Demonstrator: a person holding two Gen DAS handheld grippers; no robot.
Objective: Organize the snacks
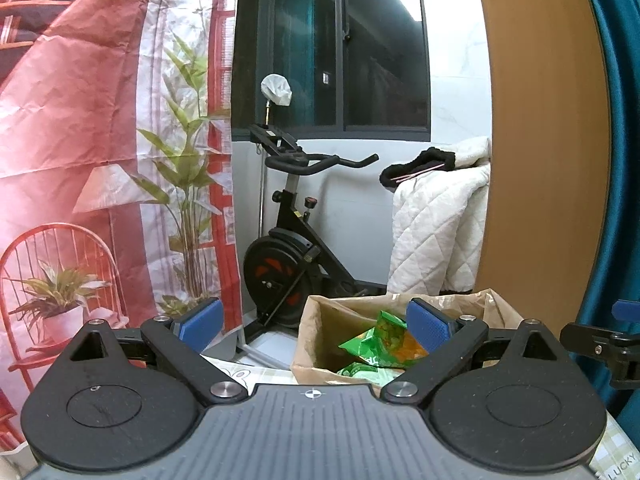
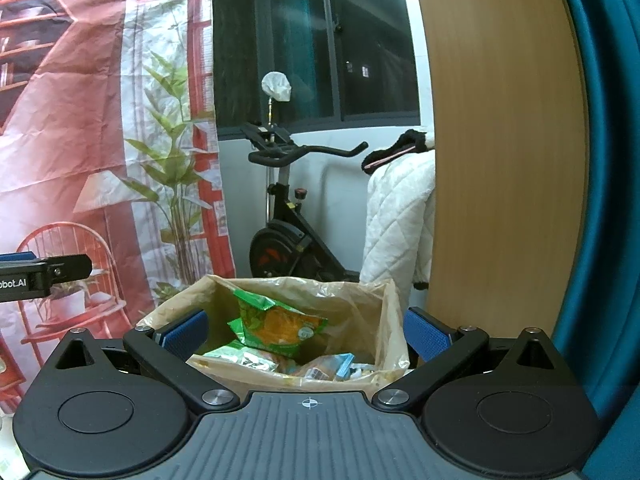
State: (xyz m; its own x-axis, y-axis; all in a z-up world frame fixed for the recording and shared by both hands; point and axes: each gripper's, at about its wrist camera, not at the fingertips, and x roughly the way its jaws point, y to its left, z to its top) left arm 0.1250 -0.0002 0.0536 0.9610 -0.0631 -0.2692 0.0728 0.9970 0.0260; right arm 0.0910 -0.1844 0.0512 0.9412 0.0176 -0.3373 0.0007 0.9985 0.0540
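Observation:
An open brown paper bag [image 2: 360, 300] stands just ahead of my right gripper [image 2: 306, 332], which is open and empty, its blue pads on either side of the bag's mouth. Inside stands a green and orange snack packet [image 2: 276, 326], with a light blue packet [image 2: 344, 364] and other wrappers lower down. My left gripper [image 1: 316, 320] is open and empty, to the left of the same bag [image 1: 316, 320]; the green packet [image 1: 384, 340] shows inside it. The right gripper's finger [image 1: 600, 344] shows at the left wrist view's right edge.
A red printed backdrop [image 1: 100, 160] hangs at the left. An exercise bike [image 1: 292, 248] and a white quilted blanket [image 1: 436, 228] stand behind the bag. A wooden panel [image 2: 504, 140] and teal curtain [image 2: 608, 160] rise at the right. A patterned tablecloth [image 1: 616, 452] lies underneath.

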